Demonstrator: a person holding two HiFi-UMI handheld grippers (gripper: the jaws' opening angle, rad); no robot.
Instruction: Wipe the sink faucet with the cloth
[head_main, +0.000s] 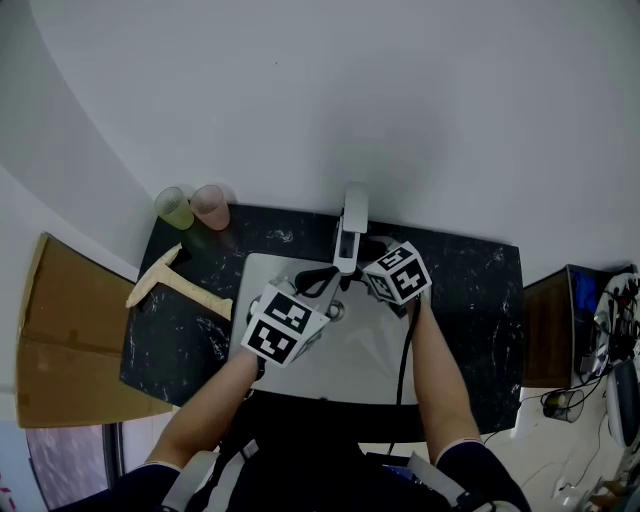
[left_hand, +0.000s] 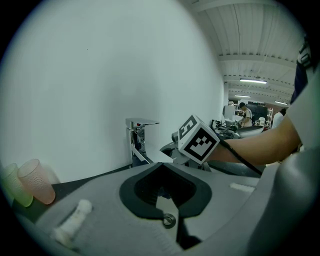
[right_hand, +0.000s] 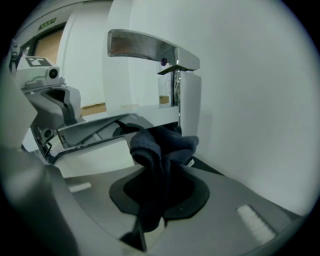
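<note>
The chrome faucet (head_main: 351, 226) stands at the back of the white sink (head_main: 365, 350). My right gripper (head_main: 374, 262) is just right of the faucet's base, shut on a bunched dark blue cloth (right_hand: 164, 146). In the right gripper view the cloth lies close against the faucet column (right_hand: 186, 95), under its lever; whether they touch I cannot tell. My left gripper (head_main: 322, 284) hovers over the sink's left part, in front of the spout, jaws shut with nothing between them. The left gripper view has the faucet (left_hand: 137, 141) ahead and the right gripper's marker cube (left_hand: 199, 139) beside it.
A green cup (head_main: 175, 208) and a pink cup (head_main: 210, 205) stand at the counter's back left corner. A wooden T-shaped tool (head_main: 176, 281) lies on the black counter (head_main: 470, 300) left of the sink. A white wall rises right behind the faucet. Cardboard (head_main: 55, 340) lies at the far left.
</note>
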